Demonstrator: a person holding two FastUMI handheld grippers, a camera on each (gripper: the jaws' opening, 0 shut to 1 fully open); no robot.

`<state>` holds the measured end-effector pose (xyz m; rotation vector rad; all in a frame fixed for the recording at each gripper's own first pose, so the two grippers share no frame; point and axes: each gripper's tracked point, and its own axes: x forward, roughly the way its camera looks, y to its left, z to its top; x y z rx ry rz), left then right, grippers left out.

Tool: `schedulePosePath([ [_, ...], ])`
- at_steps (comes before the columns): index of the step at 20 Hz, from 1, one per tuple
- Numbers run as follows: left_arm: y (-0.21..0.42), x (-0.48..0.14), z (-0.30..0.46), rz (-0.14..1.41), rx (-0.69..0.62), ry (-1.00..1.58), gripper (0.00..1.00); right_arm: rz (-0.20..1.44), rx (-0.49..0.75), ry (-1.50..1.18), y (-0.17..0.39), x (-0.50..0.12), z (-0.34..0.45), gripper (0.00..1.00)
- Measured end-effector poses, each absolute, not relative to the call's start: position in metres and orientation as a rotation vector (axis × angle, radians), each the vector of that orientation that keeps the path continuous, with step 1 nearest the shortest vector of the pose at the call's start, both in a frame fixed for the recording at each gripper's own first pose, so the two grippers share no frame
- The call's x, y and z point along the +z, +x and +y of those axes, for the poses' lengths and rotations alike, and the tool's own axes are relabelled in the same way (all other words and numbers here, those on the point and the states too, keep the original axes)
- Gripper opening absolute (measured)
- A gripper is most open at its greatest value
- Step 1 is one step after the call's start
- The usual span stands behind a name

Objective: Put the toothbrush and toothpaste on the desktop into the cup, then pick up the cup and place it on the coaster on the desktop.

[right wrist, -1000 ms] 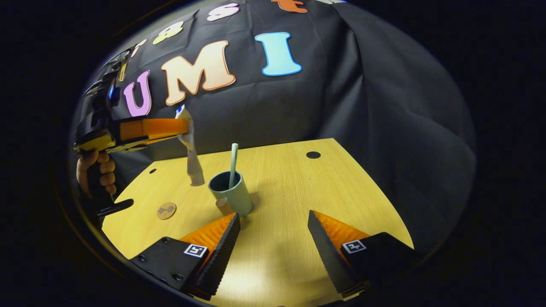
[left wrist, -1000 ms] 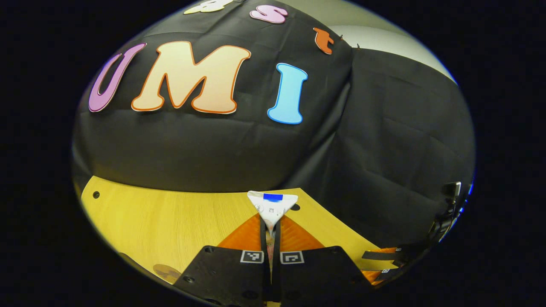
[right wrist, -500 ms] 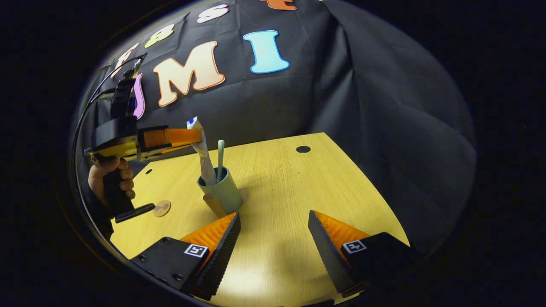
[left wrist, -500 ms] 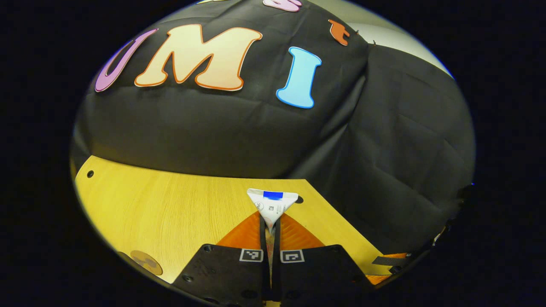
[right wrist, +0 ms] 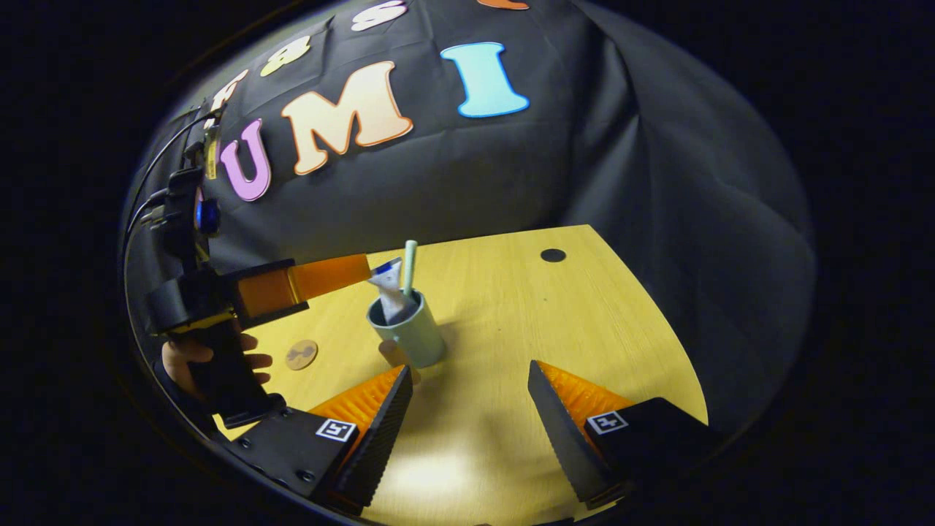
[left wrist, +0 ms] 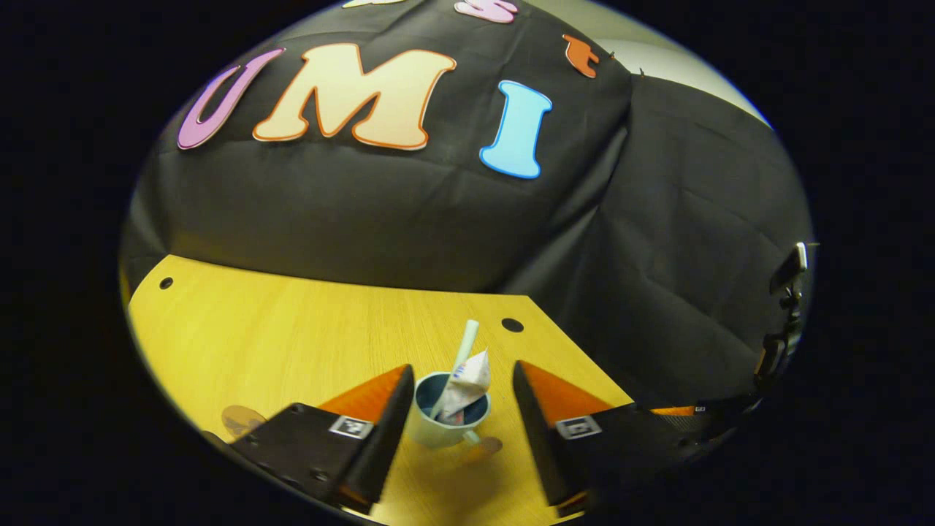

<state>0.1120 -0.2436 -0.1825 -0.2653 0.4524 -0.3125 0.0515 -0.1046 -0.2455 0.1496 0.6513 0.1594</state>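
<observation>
A pale green cup (right wrist: pixel 415 337) stands on the wooden desktop (right wrist: pixel 511 321). A mint toothbrush (right wrist: pixel 409 267) and a white toothpaste tube (right wrist: pixel 391 292) stick out of the cup. In the left gripper view the cup (left wrist: pixel 438 431) sits between the open fingers of my left gripper (left wrist: pixel 459 394), with the toothpaste (left wrist: pixel 467 383) and toothbrush (left wrist: pixel 462 351) inside it. Seen from the right gripper view, the left gripper's fingertips (right wrist: pixel 361 268) hang just above the cup's rim. My right gripper (right wrist: pixel 467 398) stands open in front of the cup, holding nothing. A small round brown coaster (right wrist: pixel 301 354) lies left of the cup.
A hand (right wrist: pixel 191 359) grips the left gripper's handle at the left edge. A black hole (right wrist: pixel 552 255) marks the desktop's far right corner. Black cloth walls rise right behind the desktop. The right gripper's body (left wrist: pixel 781 329) appears at the far right of the left gripper view.
My left gripper has opened and let go of the toothpaste, which dropped into the cup beside the toothbrush. The left gripper came lower over the cup. The right gripper stayed open in place.
</observation>
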Motion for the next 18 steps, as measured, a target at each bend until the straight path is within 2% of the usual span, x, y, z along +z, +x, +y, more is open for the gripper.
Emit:
schedulePosePath([
  [2,0.104,-0.175,-0.219,0.423,-0.277,-0.241,0.98,0.677,0.2,0.136,0.058,-0.238,-0.088,0.98],
  [4,0.093,-0.172,-0.187,0.412,-0.227,-0.22,0.95,0.713,0.22,0.11,0.064,-0.234,-0.075,0.94],
  [5,0.083,-0.169,-0.172,0.41,-0.209,-0.218,0.95,0.737,0.227,0.098,0.065,-0.233,-0.069,0.98],
  [6,0.076,-0.167,-0.156,0.407,-0.189,-0.215,0.95,0.766,0.238,0.09,0.067,-0.232,-0.062,0.94],
  [7,0.068,-0.167,-0.141,0.402,-0.17,-0.204,0.95,0.795,0.247,0.085,0.069,-0.233,-0.055,0.98],
  [8,0.062,-0.167,-0.124,0.4,-0.146,-0.186,0.95,0.823,0.256,0.08,0.071,-0.234,-0.048,0.94],
  [10,0.044,-0.168,-0.094,0.403,-0.11,-0.154,0.95,0.879,0.263,0.057,0.083,-0.241,-0.04,0.98],
  [11,0.037,-0.169,-0.081,0.404,-0.093,-0.143,0.95,0.905,0.264,0.047,0.087,-0.244,-0.036,0.94],
  [14,0.012,-0.172,-0.047,0.421,-0.051,-0.135,0.95,1.008,0.252,0.019,0.098,-0.262,-0.029,0.98],
  [15,0.006,-0.174,-0.037,0.426,-0.033,-0.141,0.95,1.047,0.248,0.003,0.1,-0.269,-0.027,0.93],
  [16,-0.001,-0.178,-0.028,0.434,-0.019,-0.148,0.95,1.083,0.247,-0.011,0.102,-0.276,-0.024,0.98],
  [17,-0.008,-0.182,-0.02,0.443,-0.007,-0.157,0.95,1.117,0.243,-0.027,0.103,-0.283,-0.022,0.98],
  [18,-0.015,-0.186,-0.013,0.457,0.005,-0.162,0.95,1.141,0.242,-0.048,0.106,-0.289,-0.019,0.93],
])
